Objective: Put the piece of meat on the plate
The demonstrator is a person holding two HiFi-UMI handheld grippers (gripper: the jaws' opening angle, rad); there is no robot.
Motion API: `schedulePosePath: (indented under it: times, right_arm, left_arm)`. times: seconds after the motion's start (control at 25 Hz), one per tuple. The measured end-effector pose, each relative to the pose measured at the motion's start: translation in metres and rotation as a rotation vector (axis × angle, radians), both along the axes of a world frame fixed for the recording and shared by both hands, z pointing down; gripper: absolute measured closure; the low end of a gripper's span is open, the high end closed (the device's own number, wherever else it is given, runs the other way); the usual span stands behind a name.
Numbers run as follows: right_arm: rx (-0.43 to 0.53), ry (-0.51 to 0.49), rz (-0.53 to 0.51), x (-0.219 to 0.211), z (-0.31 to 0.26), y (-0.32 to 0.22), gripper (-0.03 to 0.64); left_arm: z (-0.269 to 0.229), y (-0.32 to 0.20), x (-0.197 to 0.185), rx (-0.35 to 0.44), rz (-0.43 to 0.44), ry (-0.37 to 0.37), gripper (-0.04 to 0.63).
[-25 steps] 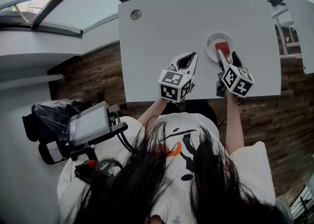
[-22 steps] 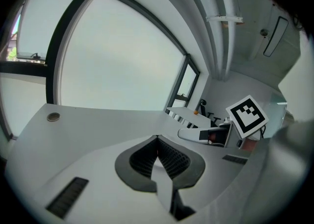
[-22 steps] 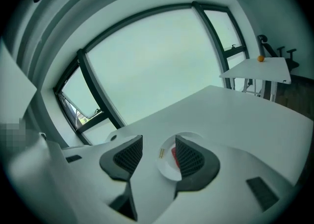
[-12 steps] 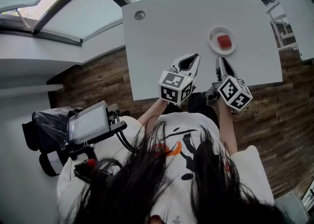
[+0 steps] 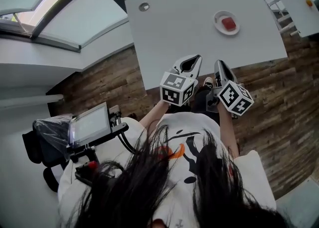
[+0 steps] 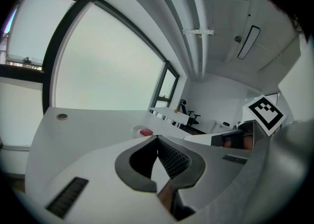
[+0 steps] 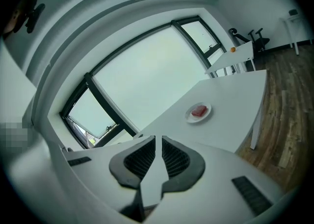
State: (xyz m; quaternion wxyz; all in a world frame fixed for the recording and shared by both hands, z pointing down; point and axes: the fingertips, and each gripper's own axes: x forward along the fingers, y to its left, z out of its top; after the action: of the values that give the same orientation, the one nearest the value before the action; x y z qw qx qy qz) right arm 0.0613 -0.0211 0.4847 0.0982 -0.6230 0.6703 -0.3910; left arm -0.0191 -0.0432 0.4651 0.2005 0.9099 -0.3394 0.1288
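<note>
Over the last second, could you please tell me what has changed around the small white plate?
The right gripper drew back from the small white plate to beyond the near edge of the white table. Its jaws have just been closing, with nothing between them. The left gripper also pulled back towards the person, jaws together. The red piece of meat stayed on the plate.
</note>
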Motion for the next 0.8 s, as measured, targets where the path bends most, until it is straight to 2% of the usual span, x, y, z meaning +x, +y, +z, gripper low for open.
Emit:
schedulePosePath:
  times: [0.08, 0.2, 0.52, 0.64, 0.8]
  right_arm:
    - [-0.051, -0.011, -0.051, 0.024, 0.011, -0.033, 0.568]
    - [-0.058, -0.021, -0.061, 0.046, 0.013, -0.066, 0.568]
    - [-0.059, -0.033, -0.167, 0.013, 0.011, -0.075, 0.568]
    - [-0.05, -0.026, -0.194, 0.005, 0.009, -0.079, 0.568]
    - [-0.033, -0.017, -0.202, 0.004, 0.005, -0.084, 0.568]
  left_arm:
    - [0.011, -0.034, 0.024, -0.046, -0.048, -0.012, 0.591]
    - [0.013, -0.072, 0.047, -0.036, -0.051, -0.021, 0.591]
    - [0.023, -0.085, 0.006, -0.075, -0.185, -0.047, 0.591]
    - [0.021, -0.089, 0.001, -0.069, -0.201, -0.047, 0.591]
    - [0.011, -0.095, 0.01, -0.039, -0.181, -0.034, 0.591]
